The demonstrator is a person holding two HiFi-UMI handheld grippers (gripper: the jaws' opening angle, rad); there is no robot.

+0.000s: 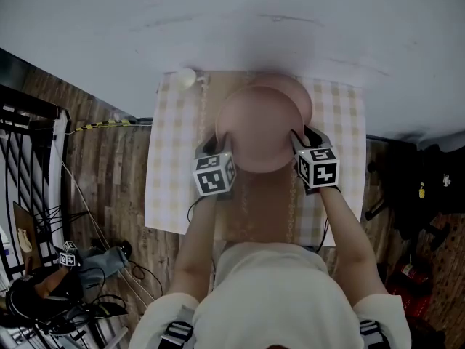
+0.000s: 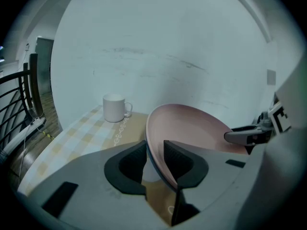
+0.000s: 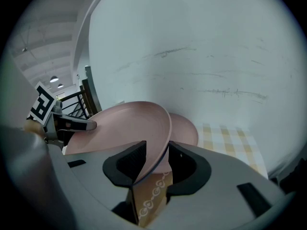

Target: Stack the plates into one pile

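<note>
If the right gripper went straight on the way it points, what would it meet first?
Probably the second plate lying on the table, just past the held plate in the right gripper; depth is unclear.

White wall; wood floor (black railing left).

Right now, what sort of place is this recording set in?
Probably an indoor recording space staged as a dining spot: a checked tablecloth on a small surface against a plain white wall, a wood-plank floor, and loose cables and gear beside it.
</note>
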